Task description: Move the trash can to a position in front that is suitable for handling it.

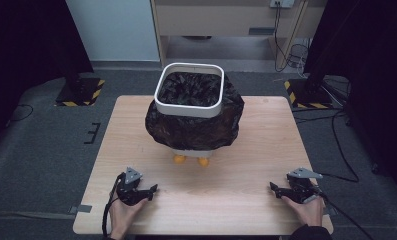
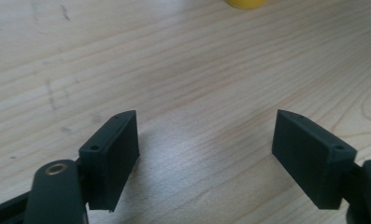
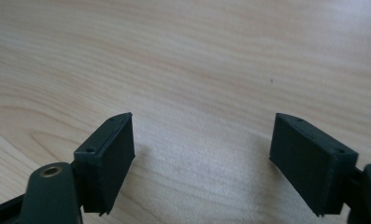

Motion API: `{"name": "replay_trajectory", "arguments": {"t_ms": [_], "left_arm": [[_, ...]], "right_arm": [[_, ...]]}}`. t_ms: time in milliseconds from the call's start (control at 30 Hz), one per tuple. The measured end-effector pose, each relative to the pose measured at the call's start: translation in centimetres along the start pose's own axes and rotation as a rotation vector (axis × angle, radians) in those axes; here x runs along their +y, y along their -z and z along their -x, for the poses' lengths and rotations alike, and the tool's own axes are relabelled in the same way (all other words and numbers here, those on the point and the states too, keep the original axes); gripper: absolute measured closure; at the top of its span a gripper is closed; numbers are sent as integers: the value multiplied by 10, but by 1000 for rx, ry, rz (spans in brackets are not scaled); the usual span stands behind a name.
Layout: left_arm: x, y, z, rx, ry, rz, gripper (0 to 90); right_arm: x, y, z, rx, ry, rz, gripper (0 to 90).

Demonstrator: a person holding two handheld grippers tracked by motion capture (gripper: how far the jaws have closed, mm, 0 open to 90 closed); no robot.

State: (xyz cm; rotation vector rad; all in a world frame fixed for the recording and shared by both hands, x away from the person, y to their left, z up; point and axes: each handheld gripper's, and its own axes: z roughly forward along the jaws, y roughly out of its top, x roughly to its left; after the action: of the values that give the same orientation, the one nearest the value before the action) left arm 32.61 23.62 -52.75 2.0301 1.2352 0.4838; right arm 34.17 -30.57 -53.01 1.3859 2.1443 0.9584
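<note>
Jaws on both sides stand wide apart with nothing between them: our left gripper (image 1: pixel 151 189) and right gripper (image 1: pixel 274 187) lie low on the pale wooden bench (image 1: pixel 246 150), one near each front corner, tips turned inward toward each other. Well ahead, mid-bench, stands the white square bin lined with a crinkled black plastic bag (image 1: pixel 195 117), its orange feet (image 1: pixel 179 159) showing beneath. We judge the slack bag overhang the risk: pinching only film could tear it or drag the light bin over. Both hands rest flat, wrists level, forearms entering from the front edge.
</note>
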Motion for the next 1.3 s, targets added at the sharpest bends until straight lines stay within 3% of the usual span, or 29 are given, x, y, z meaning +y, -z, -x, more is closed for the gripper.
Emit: {"name": "replay_trajectory", "arguments": {"t_ms": [100,133,300,533,733,1100,1300], "left_arm": [[2,5,-1,12,6,34,243],[3,6,-1,16,8,43,243],[7,13,-3,26,19,93,243],[12,19,-5,38,16,131,246],[15,26,-7,41,36,193,250],[21,34,-11,51,50,255,254],[28,36,-12,39,66,296,260]], "right_arm": [[3,4,-2,7,0,35,240],[5,7,-4,11,-1,69,242],[13,14,-5,10,4,108,241],[22,20,-6,25,-5,136,237],[24,23,-7,31,-12,150,237],[33,32,-7,32,-35,214,239],[40,34,-9,30,-22,256,236]]}}
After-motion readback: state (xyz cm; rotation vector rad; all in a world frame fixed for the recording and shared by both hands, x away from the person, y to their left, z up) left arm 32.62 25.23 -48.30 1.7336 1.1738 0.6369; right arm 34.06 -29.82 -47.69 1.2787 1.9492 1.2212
